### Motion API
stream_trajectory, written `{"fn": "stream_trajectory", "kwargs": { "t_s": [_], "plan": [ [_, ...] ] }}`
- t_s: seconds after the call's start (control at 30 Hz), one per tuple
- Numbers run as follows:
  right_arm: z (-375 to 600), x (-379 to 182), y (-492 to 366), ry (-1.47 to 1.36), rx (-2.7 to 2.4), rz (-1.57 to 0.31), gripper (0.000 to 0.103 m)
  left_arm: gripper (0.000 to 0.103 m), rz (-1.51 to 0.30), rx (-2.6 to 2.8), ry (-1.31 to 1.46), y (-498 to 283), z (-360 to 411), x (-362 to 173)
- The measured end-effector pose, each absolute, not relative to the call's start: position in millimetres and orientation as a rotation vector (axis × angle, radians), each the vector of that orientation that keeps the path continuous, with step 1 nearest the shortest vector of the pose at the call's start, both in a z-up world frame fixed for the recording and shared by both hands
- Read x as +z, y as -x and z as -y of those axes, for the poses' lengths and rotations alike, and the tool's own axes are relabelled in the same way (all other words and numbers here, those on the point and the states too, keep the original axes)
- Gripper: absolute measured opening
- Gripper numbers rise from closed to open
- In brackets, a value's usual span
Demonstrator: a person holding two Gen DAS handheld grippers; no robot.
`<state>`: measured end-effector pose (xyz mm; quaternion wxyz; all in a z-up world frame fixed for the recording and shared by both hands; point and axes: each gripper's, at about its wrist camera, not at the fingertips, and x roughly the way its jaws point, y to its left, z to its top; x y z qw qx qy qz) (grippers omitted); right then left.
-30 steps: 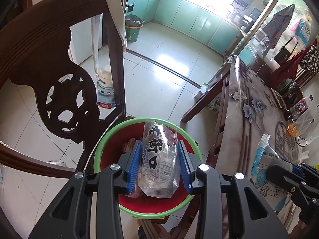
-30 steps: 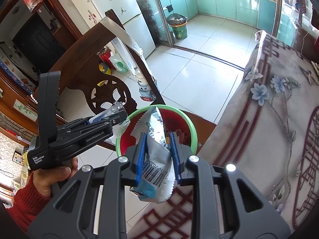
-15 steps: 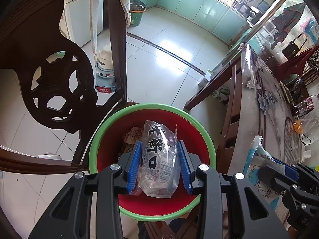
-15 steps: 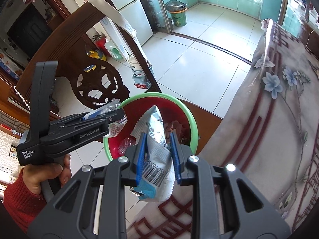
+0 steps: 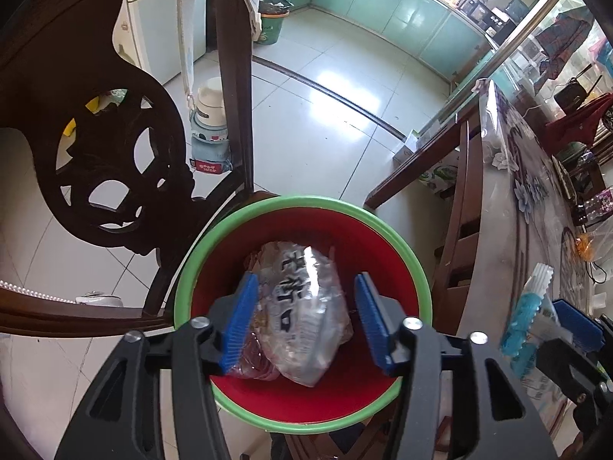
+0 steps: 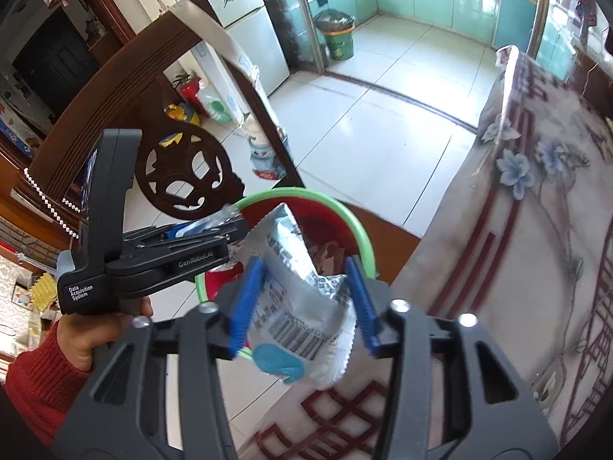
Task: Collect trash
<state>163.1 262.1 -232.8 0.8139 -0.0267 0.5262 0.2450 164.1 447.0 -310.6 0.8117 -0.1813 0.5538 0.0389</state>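
Pointing steeply down over the red bin (image 5: 387, 395): left gripper (image 5: 304, 324), jaws just opened, clear bag (image 5: 302, 306) loose between. At three o'clock, right gripper (image 6: 302, 301), jaws likewise just parted, silver wrapper (image 6: 295, 306) probably slipping free.

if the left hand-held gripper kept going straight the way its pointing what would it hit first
Most likely the clear plastic bag lying between the open fingers of the left hand-held gripper, whose jaws have just been opening. Past it comes the red inside of the green-rimmed bin. Depth is hard to judge here.

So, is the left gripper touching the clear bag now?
Cannot tell. In the left wrist view the left gripper has just been opening; its right pad stands clear of the clear bag, but the left pad overlaps it.
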Motion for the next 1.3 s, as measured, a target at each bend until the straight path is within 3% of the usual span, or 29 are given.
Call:
{"fn": "stream_trajectory", "kwargs": {
  "t_s": [0.17, 0.37, 0.43, 0.5, 0.7, 0.93, 1.3],
  "plan": [
    [-246, -211, -153, 0.065, 0.498, -1.056, 0.056, 0.068, -1.117, 0.083, 0.399, -154, -444, -283],
    [-192, -157, -123, 0.07, 0.385, -0.876, 0.077, 0.07, -0.985, 0.046, 0.316, -131, -407, -212],
    [-163, -127, -105, 0.07, 0.326, -0.756, 0.092, 0.086, -0.861, 0.04, 0.246, -116, -381, -168],
    [-137, -101, -87, 0.066, 0.272, -0.641, 0.098, 0.095, -0.758, 0.039, 0.207, -106, -358, -131],
    [-59, -40, -24, 0.09, 0.082, -0.316, 0.099, 0.095, -0.516, 0.083, 0.14, -71, -282, -48],
    [24, -21, 6, -0.01, 0.046, -0.357, 0.099, 0.095, -0.377, -0.012, 0.239, -41, -202, 2],
    [91, -20, 35, -0.033, 0.033, -0.369, 0.099, 0.095, -0.38, 0.057, 0.144, 0, -115, 1]
  ]
}}
